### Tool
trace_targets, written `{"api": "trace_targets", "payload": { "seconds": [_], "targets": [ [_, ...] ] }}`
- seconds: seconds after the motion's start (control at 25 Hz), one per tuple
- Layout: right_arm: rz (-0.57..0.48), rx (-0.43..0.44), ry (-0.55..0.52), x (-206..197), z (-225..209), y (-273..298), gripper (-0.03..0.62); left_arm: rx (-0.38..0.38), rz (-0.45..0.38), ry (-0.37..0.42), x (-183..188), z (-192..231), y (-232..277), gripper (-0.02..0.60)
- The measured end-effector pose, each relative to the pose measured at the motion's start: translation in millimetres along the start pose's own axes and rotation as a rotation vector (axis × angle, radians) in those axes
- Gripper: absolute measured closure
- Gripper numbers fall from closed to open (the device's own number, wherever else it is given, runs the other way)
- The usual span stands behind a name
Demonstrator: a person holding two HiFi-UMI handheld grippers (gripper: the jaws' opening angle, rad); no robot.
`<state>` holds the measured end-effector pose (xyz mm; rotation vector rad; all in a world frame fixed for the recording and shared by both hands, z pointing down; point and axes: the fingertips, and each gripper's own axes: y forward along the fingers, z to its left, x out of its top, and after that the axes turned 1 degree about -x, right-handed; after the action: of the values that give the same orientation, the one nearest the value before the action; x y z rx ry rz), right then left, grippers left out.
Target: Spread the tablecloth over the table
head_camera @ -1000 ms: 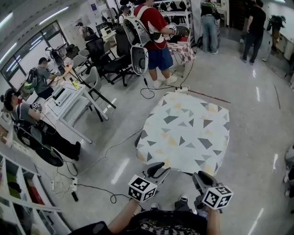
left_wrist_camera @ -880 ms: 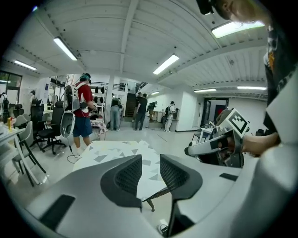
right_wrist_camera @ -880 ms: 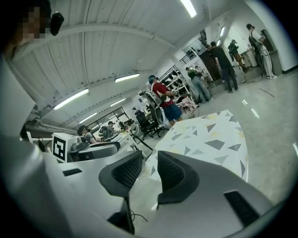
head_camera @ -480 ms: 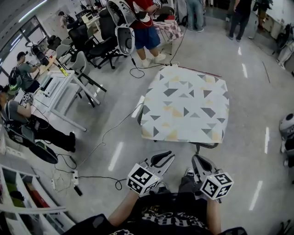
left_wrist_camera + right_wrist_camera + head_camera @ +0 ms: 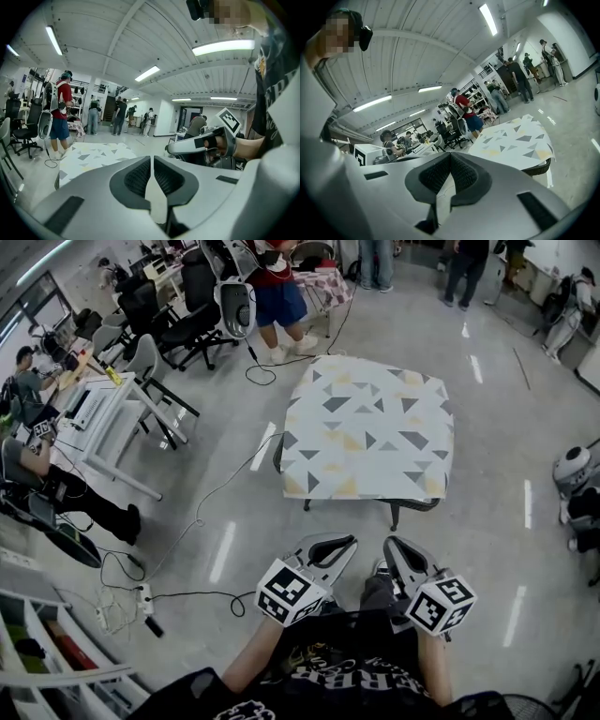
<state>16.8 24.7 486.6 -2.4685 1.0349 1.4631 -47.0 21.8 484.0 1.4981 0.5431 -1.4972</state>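
Office-lab: desks (image 5: 111,418), swivel chairs (image 5: 173,315)

Tablecloth (image 5: 367,427) hides nearly all of the table (image 5: 419,505), only legs and a dark rim show under its near edge; person in blue shorts (image 5: 278,304) cut off above the chest by top edge; white round thing (image 5: 571,466) at right edge unidentifiable

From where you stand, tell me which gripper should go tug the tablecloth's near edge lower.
Right, probably. The table rim shows bare under the tablecloth toward the near right corner, nearest the right gripper. The left gripper is about as far back; both are shut and empty.
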Motion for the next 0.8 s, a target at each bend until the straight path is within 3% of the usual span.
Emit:
{"api": "trace_targets", "payload": {
  "seconds": [0.8],
  "targets": [
    [0.015,0.017,-0.022,-19.5,29.2,-16.0,0.58,-0.014,-0.049,0.034,3.1,-22.2,-26.0,0.547]
  ]
}}
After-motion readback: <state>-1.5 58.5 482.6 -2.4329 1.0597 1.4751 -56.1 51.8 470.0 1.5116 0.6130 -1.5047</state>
